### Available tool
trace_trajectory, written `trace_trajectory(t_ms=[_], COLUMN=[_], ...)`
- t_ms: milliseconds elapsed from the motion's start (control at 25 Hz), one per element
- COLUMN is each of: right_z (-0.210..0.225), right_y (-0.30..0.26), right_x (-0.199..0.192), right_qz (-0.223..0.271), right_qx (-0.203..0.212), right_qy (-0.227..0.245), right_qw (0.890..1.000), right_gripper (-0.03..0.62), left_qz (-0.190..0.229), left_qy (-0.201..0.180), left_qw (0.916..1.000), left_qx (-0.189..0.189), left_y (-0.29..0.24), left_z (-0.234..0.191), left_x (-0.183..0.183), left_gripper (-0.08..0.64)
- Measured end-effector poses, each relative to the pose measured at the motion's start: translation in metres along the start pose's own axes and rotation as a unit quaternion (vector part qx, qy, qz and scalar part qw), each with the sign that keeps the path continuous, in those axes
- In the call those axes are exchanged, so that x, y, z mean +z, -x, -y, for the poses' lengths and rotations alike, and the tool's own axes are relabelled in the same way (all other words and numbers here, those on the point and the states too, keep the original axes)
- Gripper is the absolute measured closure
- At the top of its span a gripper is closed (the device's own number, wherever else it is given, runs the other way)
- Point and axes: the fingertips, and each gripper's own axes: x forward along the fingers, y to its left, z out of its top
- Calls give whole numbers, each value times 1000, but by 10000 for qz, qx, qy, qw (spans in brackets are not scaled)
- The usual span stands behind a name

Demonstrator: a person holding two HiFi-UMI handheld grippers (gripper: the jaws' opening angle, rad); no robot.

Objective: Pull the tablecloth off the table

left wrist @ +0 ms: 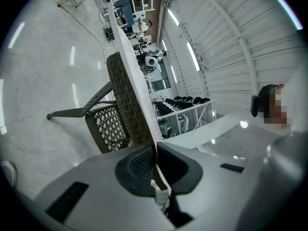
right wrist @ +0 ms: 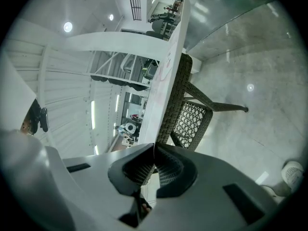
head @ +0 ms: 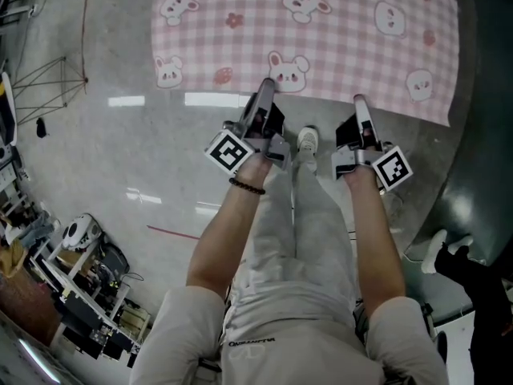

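The fingers of the left gripper are squeezed tight together, and the thin white edge of the tablecloth is pinched between them. The fingers of the right gripper are shut the same way on that same near edge, a little way along. The two grippers sit side by side and do not touch. Each one has a cube with black and white squares, one on the left and one on the right. The tablecloth is pink with checks and white bunnies; it lies spread flat over the surface, which is brown and woven under the cloth. A dark bead band is on the person's left wrist; a white shoe shows between the grippers, on the shiny grey floor.
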Motion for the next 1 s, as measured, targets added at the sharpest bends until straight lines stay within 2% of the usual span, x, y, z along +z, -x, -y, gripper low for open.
trace_trajectory(t_ms=[600,840,1000], right_z=[1,4,4], right_y=[-1,-3,-3], right_x=[2,2,2], right_qz=[-351,-418,-396], right_qx=[-96,-99,-82], right_qy=[-166,-198,-175], right_qw=[9992,9989,9990], right_gripper=[580,580,580], left_qz=[75,123,94], left_qy=[-52,-50,-6], left_qw=[9989,9992,9989], left_qx=[464,386,460], left_y=[4,1,3], left_z=[-1,1,-5], left_x=[-3,-2,-4], left_gripper=[555,555,555])
